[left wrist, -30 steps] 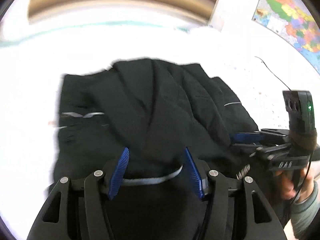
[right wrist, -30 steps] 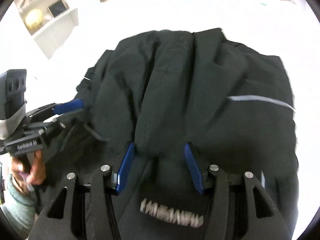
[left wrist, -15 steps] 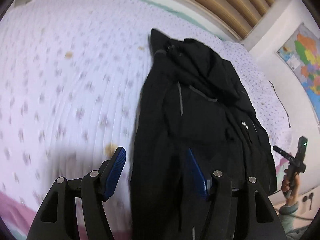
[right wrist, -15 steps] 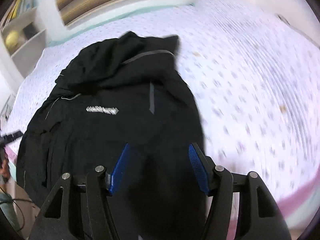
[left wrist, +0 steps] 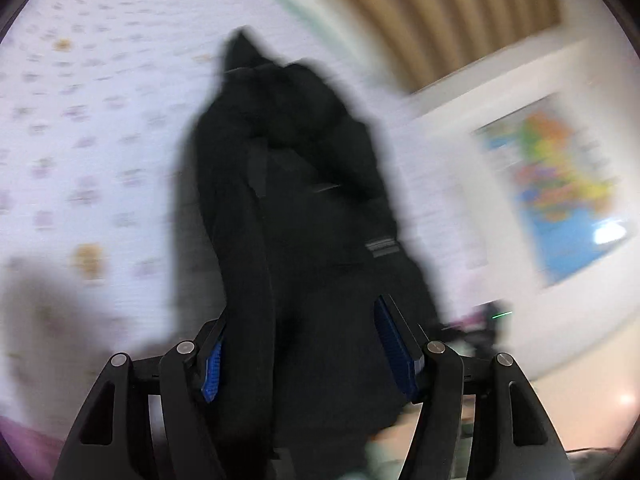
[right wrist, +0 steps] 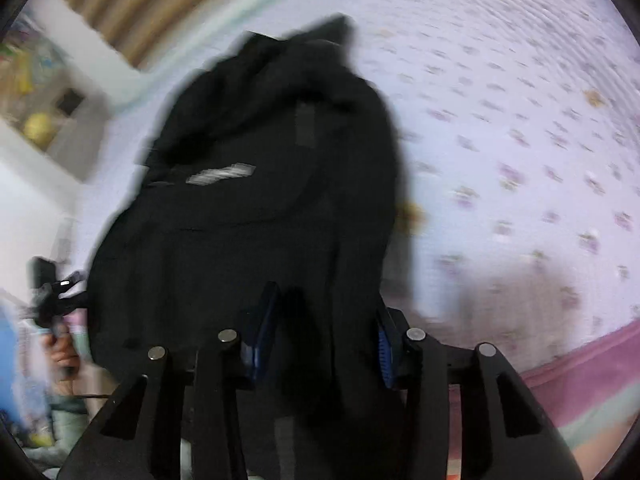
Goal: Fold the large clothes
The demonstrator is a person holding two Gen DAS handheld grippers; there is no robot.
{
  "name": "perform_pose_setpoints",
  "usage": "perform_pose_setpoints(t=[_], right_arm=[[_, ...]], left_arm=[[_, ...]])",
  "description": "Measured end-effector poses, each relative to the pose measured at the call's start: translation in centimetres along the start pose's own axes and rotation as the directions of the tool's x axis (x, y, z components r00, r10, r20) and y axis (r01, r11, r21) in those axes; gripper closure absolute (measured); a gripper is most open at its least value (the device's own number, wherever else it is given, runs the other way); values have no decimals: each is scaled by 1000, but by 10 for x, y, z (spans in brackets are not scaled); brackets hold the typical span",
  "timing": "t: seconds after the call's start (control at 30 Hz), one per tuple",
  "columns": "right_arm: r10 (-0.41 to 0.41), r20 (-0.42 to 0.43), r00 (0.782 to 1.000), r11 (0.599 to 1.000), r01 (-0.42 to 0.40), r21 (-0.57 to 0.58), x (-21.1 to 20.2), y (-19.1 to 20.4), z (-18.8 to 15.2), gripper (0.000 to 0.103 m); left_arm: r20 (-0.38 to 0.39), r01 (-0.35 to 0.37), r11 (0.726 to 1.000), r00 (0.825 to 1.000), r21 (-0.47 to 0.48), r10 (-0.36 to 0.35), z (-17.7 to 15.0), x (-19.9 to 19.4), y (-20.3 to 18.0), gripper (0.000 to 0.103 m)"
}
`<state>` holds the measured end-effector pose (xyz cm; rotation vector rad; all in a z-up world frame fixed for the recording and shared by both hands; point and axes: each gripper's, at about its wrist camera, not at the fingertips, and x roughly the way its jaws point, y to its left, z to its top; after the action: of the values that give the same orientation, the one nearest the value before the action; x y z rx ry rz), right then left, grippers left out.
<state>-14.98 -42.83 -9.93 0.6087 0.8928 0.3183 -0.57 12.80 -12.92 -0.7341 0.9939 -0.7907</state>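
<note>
A large black jacket (left wrist: 304, 216) with grey stripes stretches from between both grippers out over a bed with a white, flower-dotted cover (left wrist: 80, 128). My left gripper (left wrist: 308, 344) has its blue pads wide apart with a thick fold of the jacket's near edge between them. My right gripper (right wrist: 324, 332) also has jacket cloth (right wrist: 260, 200) between its pads. Both views are blurred by motion. The left gripper shows in the right wrist view (right wrist: 56, 292), and the right gripper shows faintly in the left wrist view (left wrist: 480, 324).
A wooden slatted headboard (left wrist: 440, 12) stands at the far end of the bed. A coloured wall map (left wrist: 560, 184) hangs on the right wall. A white shelf (right wrist: 44, 120) with small items stands on the left. The pink bed edge (right wrist: 580, 360) is near.
Both grippers have pulled back and lifted the jacket's near edge. The jacket, bunched a second ago, is now drawn out long toward me, and both views have swung.
</note>
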Motion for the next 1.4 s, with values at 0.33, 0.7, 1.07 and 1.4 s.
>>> perform_pose_setpoints(t=[0.33, 0.7, 1.07, 1.4], right_arm=[[4, -62, 998, 998, 0, 69, -5, -9, -51, 56], [-55, -37, 998, 998, 56, 18, -29, 8, -73, 87], [131, 197, 972, 991, -134, 5, -69, 33, 42, 89], [40, 351, 936, 998, -54, 31, -40, 45, 173, 89]], left_arm=[[-31, 14, 999, 999, -33, -15, -65, -2, 1, 37], [-81, -205, 978, 975, 23, 206, -88, 5, 15, 92], [113, -7, 995, 994, 102, -4, 29, -24, -47, 91], [290, -246, 958, 937, 145, 196, 164, 38, -80, 88]])
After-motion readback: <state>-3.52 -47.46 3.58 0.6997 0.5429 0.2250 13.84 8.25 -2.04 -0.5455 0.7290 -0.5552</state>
